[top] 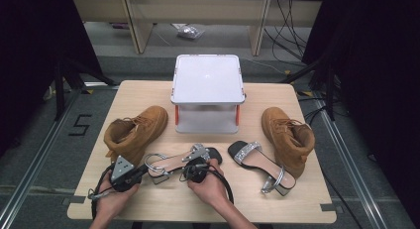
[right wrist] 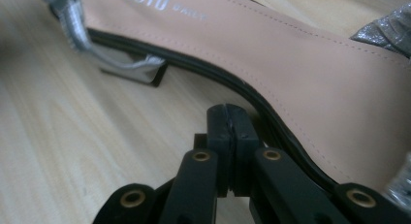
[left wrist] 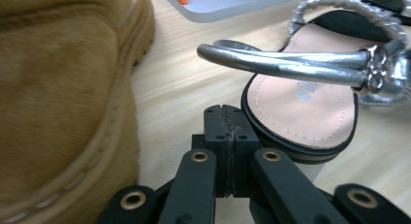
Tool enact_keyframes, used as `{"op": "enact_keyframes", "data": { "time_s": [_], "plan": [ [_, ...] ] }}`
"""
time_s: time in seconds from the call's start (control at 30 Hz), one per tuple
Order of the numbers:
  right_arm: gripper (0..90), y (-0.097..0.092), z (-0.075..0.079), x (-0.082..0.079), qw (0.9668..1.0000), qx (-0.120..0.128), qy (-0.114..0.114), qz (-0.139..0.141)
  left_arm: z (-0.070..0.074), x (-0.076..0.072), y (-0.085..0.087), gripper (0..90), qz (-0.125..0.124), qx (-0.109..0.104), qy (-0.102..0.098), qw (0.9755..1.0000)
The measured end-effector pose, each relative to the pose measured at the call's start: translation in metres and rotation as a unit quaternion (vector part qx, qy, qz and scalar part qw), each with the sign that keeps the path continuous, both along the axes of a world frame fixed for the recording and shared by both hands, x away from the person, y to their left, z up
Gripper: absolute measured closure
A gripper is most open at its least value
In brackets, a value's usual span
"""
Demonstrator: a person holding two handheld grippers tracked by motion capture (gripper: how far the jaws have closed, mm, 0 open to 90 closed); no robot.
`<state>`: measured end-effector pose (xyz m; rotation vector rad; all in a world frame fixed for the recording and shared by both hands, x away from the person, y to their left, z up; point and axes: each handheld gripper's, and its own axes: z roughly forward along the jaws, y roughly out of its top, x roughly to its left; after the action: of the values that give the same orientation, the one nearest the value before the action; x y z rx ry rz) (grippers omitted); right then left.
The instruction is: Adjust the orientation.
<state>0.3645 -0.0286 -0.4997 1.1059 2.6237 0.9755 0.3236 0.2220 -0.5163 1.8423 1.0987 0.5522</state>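
On the wooden table (top: 148, 97), the left gripper (top: 130, 173) has its jaws clenched together on nothing, tips just beside the heel end of the silver-strapped sandal (top: 168, 163), which lies between the left tan boot (top: 136, 130) and the other sandal (top: 260, 162). The right gripper (top: 195, 170), likewise clenched and holding nothing, sits against that sandal's near edge.

A large black figure "5" (top: 79, 125) is marked on the grey carpeted floor (top: 49, 154), just off the counter's left edge. In the right gripper view, pale capital letters are printed on the pink-beige insole of the black-edged, silver-strapped sandal (right wrist: 271, 54); they read roughly "…OSTO", followed by a smaller word too blurred to read. The left gripper view shows a small grey mark on the same insole, unreadable.
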Motion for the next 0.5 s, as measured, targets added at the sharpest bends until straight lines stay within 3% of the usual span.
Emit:
{"op": "enact_keyframes", "data": {
  "time_s": [0.3, 0.4, 0.47, 0.5],
  "plan": [
    [90.0, -0.004, -0.003, -0.001, 0.9999, -0.005, 0.003, -0.012, -0.001, -0.012, -0.013, 89.5, -0.040, -0.009, 0.025, 0.9989],
    [90.0, -0.005, -0.002, -0.002, 0.9999, -0.007, 0.004, -0.010, 0.000, -0.014, -0.016, 89.5, -0.047, -0.003, 0.024, 0.9986],
    [90.0, -0.010, -0.002, -0.001, 0.9998, -0.011, 0.003, -0.014, -0.001, -0.018, -0.024, 89.6, -0.072, -0.006, 0.033, 0.9969],
    [90.0, -0.010, -0.001, -0.003, 0.9996, -0.011, 0.015, -0.021, -0.001, -0.020, -0.028, 89.5, -0.075, -0.006, 0.034, 0.9965]
  ]
}}
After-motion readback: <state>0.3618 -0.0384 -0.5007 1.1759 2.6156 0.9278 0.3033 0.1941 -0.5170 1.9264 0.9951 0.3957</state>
